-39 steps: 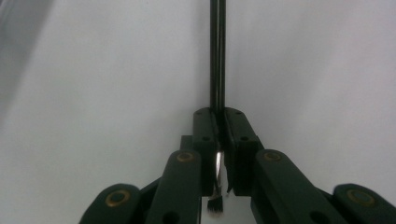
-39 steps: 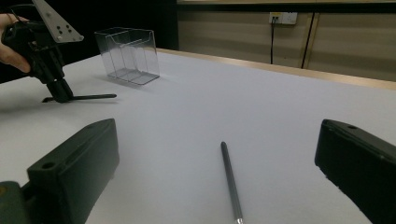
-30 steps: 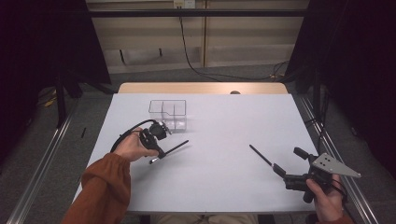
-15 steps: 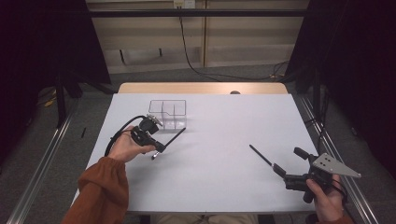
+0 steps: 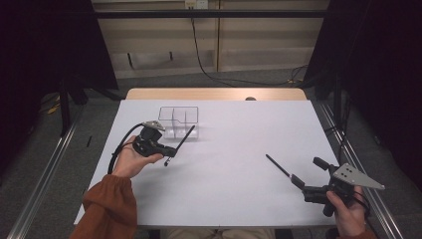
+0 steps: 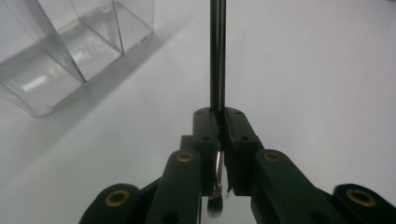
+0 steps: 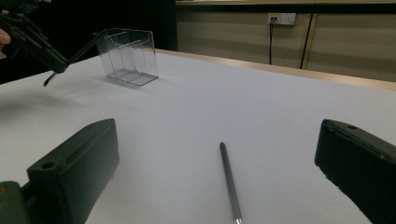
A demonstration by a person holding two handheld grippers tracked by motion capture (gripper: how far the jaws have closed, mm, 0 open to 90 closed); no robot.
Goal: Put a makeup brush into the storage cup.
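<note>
The left claw (image 5: 171,149) is clamped on a thin black makeup brush (image 5: 180,143), lifted off the white desk (image 5: 234,149) just in front of the clear plastic organizer (image 5: 179,121), the handle's tip slanting up against its near wall. Well away from the organizer, at the desk's near right corner, the right claw (image 5: 298,183) stands wide with nothing between its jaws, a second brush (image 7: 229,181) lying on the desk just ahead of it.
</note>
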